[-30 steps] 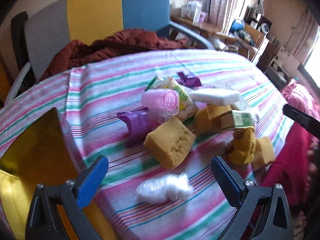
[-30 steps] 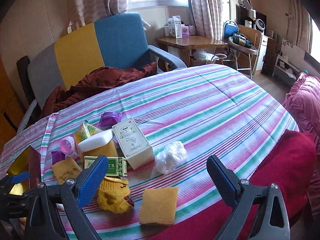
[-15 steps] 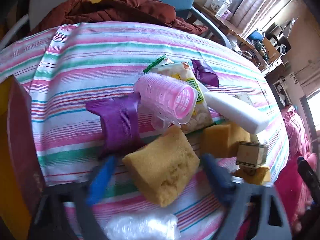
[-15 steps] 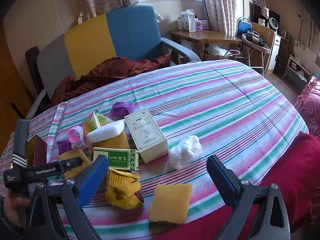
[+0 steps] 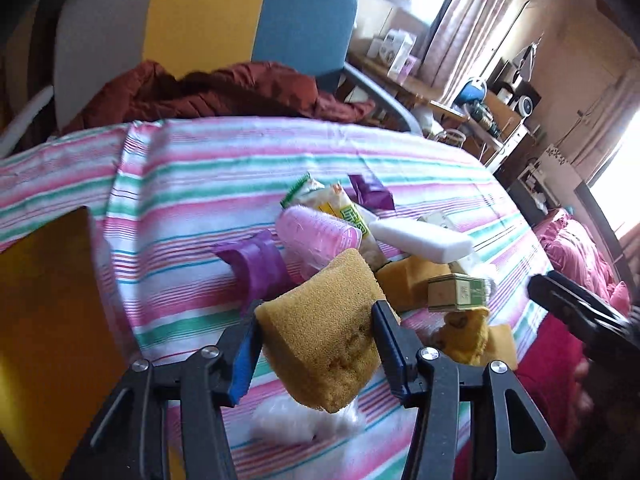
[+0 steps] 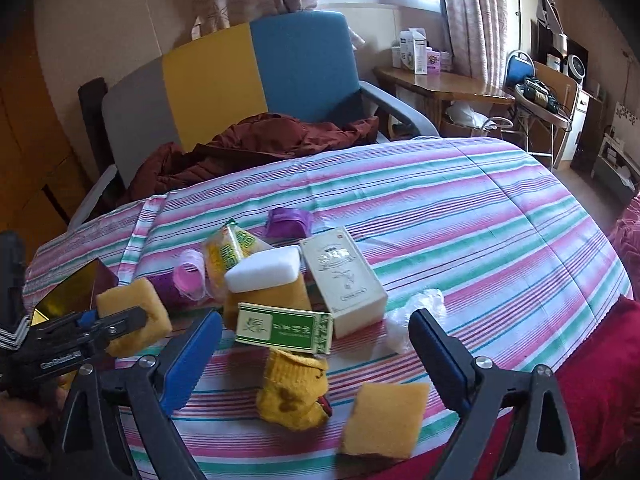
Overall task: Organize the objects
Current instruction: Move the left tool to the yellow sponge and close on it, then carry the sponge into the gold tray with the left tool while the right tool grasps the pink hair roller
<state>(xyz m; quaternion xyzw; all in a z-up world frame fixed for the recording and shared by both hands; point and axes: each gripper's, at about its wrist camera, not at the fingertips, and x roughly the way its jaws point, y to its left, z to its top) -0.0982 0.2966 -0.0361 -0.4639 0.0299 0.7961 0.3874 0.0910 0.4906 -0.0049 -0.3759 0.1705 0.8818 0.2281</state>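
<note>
My left gripper (image 5: 316, 340) is shut on a yellow sponge (image 5: 324, 328) and holds it lifted above the striped cloth; it shows at the left of the right wrist view (image 6: 132, 320). My right gripper (image 6: 316, 356) is open and empty, above a yellow sock (image 6: 294, 394) and a green box (image 6: 284, 328). A pile lies behind: a pink hair roller (image 5: 316, 236), a purple roll (image 5: 260, 268), a white block (image 6: 264, 268), a beige box (image 6: 344, 280), a snack pack (image 6: 228, 252).
A flat yellow sponge (image 6: 384, 416) lies at the table's near edge, a crumpled plastic bag (image 6: 416, 312) beside it. A gold-lined box (image 5: 48, 320) stands at the left. An armchair (image 6: 256, 80) with a dark red jacket (image 6: 256, 144) stands behind the table.
My left gripper moved onto the yellow sponge, shut on it and lifted it off the cloth. My right gripper moved forward over the sock and stays open.
</note>
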